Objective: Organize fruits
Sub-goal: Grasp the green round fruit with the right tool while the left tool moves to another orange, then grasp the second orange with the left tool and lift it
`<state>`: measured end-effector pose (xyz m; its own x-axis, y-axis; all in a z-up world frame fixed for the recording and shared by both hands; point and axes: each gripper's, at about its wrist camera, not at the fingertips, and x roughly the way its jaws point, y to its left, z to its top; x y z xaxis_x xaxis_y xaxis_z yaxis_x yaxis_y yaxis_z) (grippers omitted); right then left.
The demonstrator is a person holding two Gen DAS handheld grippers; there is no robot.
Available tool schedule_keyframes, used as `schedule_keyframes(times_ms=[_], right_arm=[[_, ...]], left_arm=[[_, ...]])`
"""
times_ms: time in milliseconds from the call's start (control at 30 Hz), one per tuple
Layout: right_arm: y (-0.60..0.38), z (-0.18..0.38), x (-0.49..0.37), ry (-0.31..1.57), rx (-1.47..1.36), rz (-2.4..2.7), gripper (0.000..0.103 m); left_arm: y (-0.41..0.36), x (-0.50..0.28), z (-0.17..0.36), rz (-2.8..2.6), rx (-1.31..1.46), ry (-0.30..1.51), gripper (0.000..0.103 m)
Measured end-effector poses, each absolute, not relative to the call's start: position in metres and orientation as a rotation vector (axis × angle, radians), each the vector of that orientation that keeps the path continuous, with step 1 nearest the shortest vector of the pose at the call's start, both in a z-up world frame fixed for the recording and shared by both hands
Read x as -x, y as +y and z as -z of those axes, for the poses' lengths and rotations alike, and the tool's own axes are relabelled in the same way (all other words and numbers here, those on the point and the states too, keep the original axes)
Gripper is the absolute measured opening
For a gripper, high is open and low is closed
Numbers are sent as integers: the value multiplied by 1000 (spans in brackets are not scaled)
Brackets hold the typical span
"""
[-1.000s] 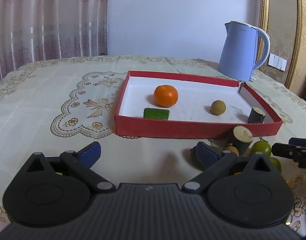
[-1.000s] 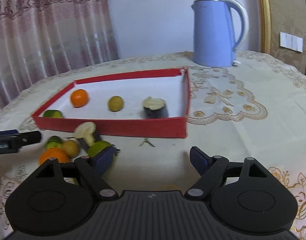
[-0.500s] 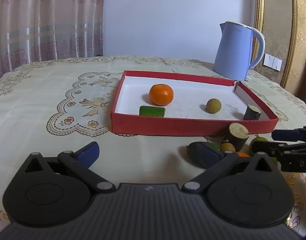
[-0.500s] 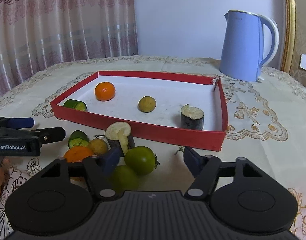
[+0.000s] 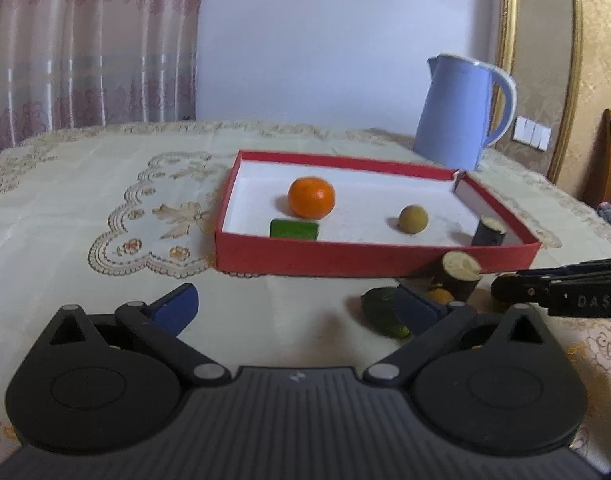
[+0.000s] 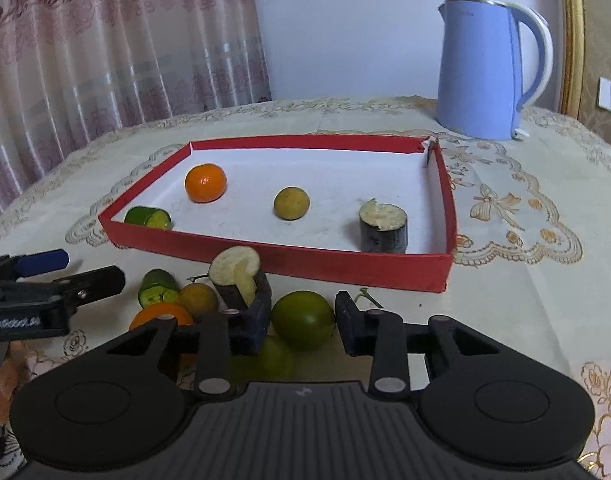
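A red tray (image 6: pixel 345 266) with a white floor holds an orange (image 6: pixel 205 182), a cucumber piece (image 6: pixel 147 217), a yellow-green fruit (image 6: pixel 291 203) and an eggplant piece (image 6: pixel 382 228). In front of it lies a pile: an eggplant piece (image 6: pixel 237 270), a cucumber piece (image 6: pixel 157 288), a small yellow fruit (image 6: pixel 197 300) and an orange (image 6: pixel 161 314). My right gripper (image 6: pixel 303 320) is closing, its blue pads against the sides of a round green fruit (image 6: pixel 303 326). My left gripper (image 5: pixel 297 308) stands open over bare cloth, left of the pile, with a cucumber piece (image 5: pixel 381 312) by its right finger.
A blue kettle (image 6: pixel 489 68) stands behind the tray's far right corner. A second green fruit (image 6: pixel 273 354) lies blurred under the right gripper. The cream embroidered tablecloth (image 5: pixel 105 220) covers the table. Curtains hang at the back left. The left gripper's fingers (image 6: pixel 85 280) reach in beside the pile.
The right gripper has swung toward the fruit pile and its jaws have come together from wide open onto the green fruit. The left gripper has hardly moved and stays open.
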<state>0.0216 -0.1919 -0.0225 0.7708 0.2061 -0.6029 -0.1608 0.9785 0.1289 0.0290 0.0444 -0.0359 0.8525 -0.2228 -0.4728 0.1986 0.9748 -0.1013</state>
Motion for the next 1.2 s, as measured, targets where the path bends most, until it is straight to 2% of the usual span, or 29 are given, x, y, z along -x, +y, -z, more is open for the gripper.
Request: schedule_keyframes(times_ms=[367, 600, 667, 700, 733, 1033, 1067, 1100, 1167, 1200], right_arm=[[-207, 22, -12, 604, -68, -139, 34], [-223, 24, -10, 602, -80, -98, 34], [-224, 25, -10, 603, -81, -98, 34], [-225, 26, -10, 605, -82, -100, 34], [-225, 27, -10, 607, -84, -103, 34], [-227, 29, -9, 607, -93, -118, 34], [-227, 29, -9, 607, -93, -118, 34], [-227, 29, -9, 606, -93, -119, 34], [-227, 29, -9, 606, -94, -119, 34], [-227, 30, -9, 606, -96, -119, 34]], left_arm=[[8, 14, 19, 387, -48, 419, 103], [-20, 14, 29, 408, -103, 458, 103], [-24, 13, 32, 390, -97, 471, 97], [-25, 11, 33, 384, -108, 482, 88], [-27, 9, 35, 383, -117, 496, 85], [-41, 1, 44, 381, -104, 557, 82], [-43, 1, 43, 387, -109, 554, 78], [-45, 1, 43, 391, -110, 553, 67], [-48, -2, 44, 404, -113, 572, 57], [-49, -4, 45, 405, -112, 585, 56]])
